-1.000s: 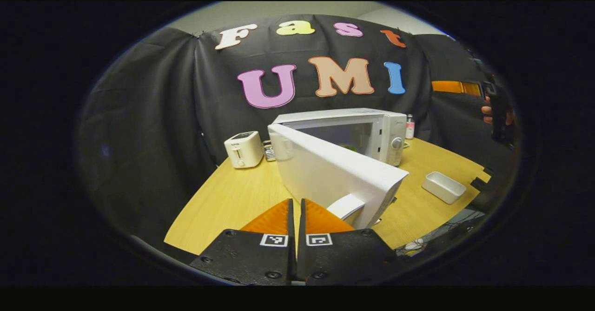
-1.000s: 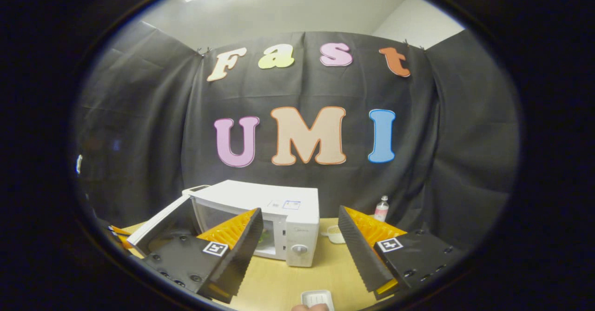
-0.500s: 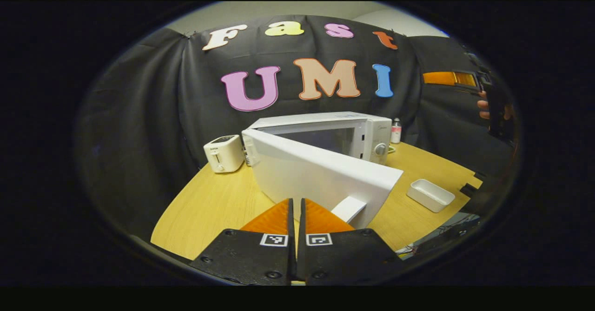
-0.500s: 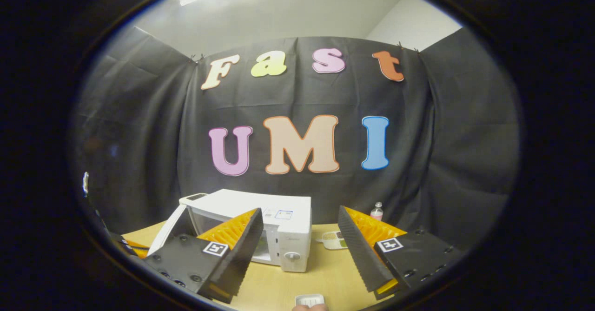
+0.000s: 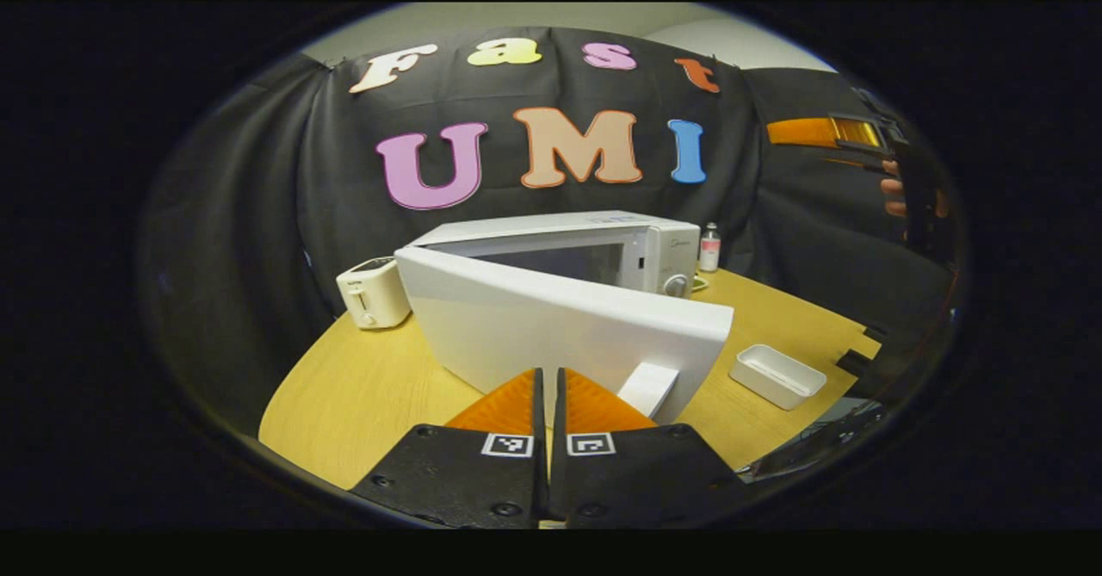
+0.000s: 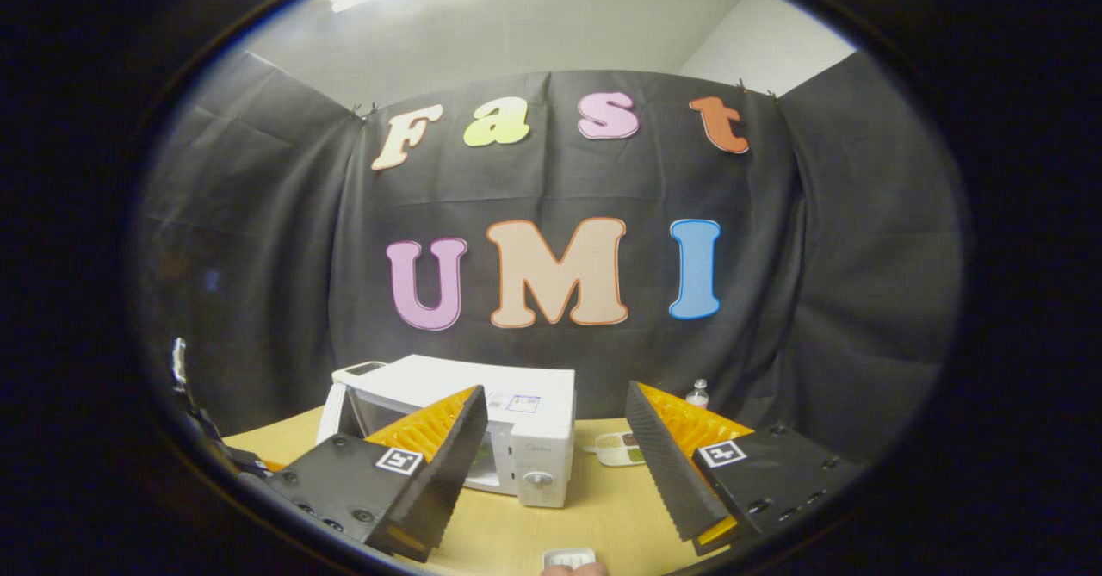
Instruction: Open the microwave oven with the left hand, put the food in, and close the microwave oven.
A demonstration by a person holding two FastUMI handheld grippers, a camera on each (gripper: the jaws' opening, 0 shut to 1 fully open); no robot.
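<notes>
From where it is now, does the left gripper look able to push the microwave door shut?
Probably yes. The left gripper, shut and empty, sits right at the outer face of the microwave door beside its handle. The door stands partly open, and nothing shows between them.

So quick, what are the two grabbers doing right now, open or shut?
Left gripper: jaws closed together, holding nothing, just short of the microwave door.
Right gripper: jaws open, empty.

White microwave oven (image 5: 637,253) stands on the table at twelve o'clock, its door (image 5: 560,331) swung partly open.
</notes>
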